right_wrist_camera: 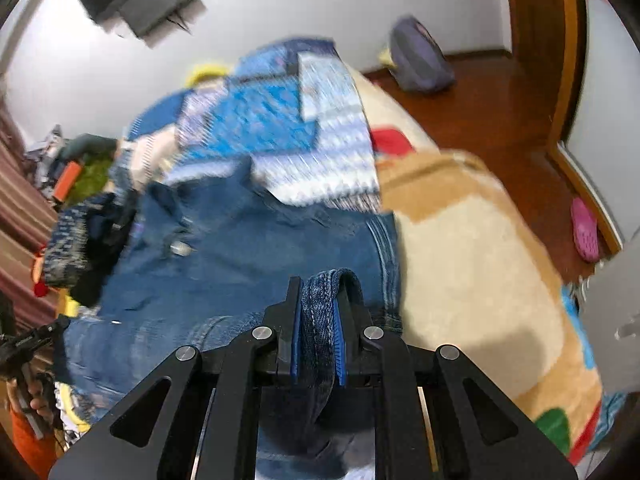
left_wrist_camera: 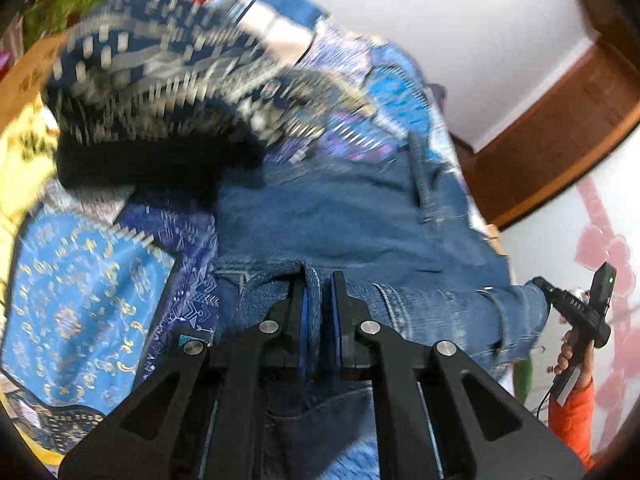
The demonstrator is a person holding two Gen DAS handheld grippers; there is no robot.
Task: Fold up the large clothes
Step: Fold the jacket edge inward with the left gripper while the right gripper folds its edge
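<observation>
A pair of blue denim jeans lies spread over a blue patterned cloth on a bed. My left gripper is shut on a fold of the jeans' edge. My right gripper is shut on a thick denim hem of the same jeans. In the left wrist view the right gripper shows at the far right, clamped on the jeans' other end. In the right wrist view the left gripper shows at the far left edge. Both views are motion-blurred.
A dark blue and white patterned garment lies piled beyond the jeans. A blue patchwork cloth covers the bed over a beige blanket. A wooden floor, a purple bag and a pink shoe are at the right.
</observation>
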